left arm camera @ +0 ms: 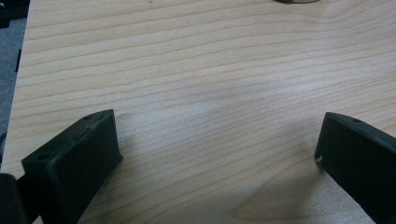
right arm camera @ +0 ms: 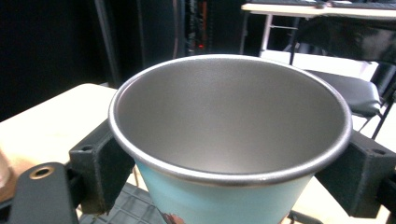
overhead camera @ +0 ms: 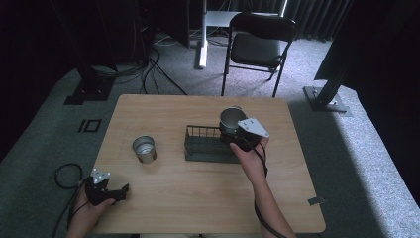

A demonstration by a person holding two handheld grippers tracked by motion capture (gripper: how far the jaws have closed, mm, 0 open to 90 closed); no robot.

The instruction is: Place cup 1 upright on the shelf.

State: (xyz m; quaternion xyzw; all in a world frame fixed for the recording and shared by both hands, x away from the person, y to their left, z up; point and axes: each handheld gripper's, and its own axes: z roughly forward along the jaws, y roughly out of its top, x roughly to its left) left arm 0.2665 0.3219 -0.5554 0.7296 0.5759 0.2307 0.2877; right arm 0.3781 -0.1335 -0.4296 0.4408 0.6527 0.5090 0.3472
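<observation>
Right gripper [right arm camera: 229, 158]: jaws clamped on a metal cup [right arm camera: 229, 130], one jaw on each side of the wall just below the rolled rim. Cup is upright, mouth open to the camera, inside bare brushed steel, outside pale blue with a bit of print at the bottom edge. In the high view the same right gripper [overhead camera: 236, 135] holds the cup [overhead camera: 231, 119] at the right end of a black wire rack [overhead camera: 203, 144]; cannot tell if the cup base touches the rack floor or hangs just above it. The right hand [overhead camera: 250, 158] comes in from the bottom, cable trailing down along the forearm.

Left gripper [left arm camera: 215, 154]: jaws wide apart, nothing between them, bare wood grain of the table [left arm camera: 196, 70] underneath. In the high view the left gripper [overhead camera: 110, 191] sits low near the table's front left corner, held by the left hand [overhead camera: 91, 206], cable looping off onto the carpet.

A second metal cup [overhead camera: 144, 149] stands upright on the table, left of the rack, well apart from both grippers.

Behind the table: a black folding chair [overhead camera: 257, 47] on grey carpet.
</observation>
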